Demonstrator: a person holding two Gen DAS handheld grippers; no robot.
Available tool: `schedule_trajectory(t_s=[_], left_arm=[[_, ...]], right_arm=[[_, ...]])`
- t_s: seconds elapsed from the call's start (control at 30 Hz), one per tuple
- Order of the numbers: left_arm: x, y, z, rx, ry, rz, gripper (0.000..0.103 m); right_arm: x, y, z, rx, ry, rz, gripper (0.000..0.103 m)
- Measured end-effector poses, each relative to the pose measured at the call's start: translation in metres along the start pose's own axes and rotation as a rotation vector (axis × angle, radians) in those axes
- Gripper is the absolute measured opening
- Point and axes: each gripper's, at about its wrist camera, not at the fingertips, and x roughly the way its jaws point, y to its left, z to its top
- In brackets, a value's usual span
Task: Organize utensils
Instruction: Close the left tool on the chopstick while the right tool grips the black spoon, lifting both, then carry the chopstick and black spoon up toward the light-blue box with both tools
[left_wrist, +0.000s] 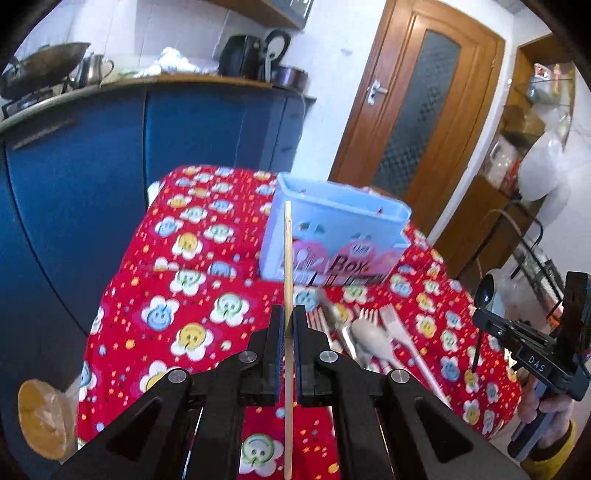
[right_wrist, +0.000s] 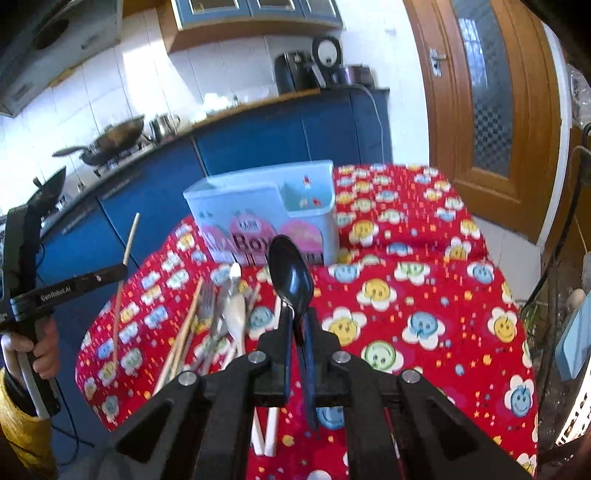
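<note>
Over a red smiley-print tablecloth, the left gripper was clamped shut on a single wooden chopstick, which stood nearly upright and ran on below the jaws. The right gripper was closed on the handle of a black plastic spoon, bowl up at 12 o'clock. In both wrist views the pale blue utensil box stood on the cloth beyond the tips, toward 12 o'clock, well apart from both tools and apparently empty. A loose heap of forks, spoons and chopsticks lay at 3 o'clock of the left jaws. The chopstick looked light, stiff and thin, likely to pivot in a mid-shaft pinch. The spoon seemed light and smooth; a hold low on its handle appeared safest, leaving the bowl clear of the box rim.
</note>
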Motion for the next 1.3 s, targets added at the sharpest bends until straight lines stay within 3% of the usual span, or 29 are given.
schedule_trajectory(t_s=[0.4,0.9,1.3], left_arm=[[-0.008,-0.020,0.036,0.028,-0.157,0.000,0.004],[0.010,-0.042,0.109,0.024,-0.311,-0.002,0.004],[0.058,-0.033,0.151,-0.009,-0.431,0.058,0.004]], right_arm=[[-0.017,0.011,0.027,-0.061,-0.176,0.008,0.007],[0.004,0.000,0.066,-0.058,-0.258,0.062,0.007],[0.048,-0.007,0.110,-0.032,-0.312,0.154,0.007]])
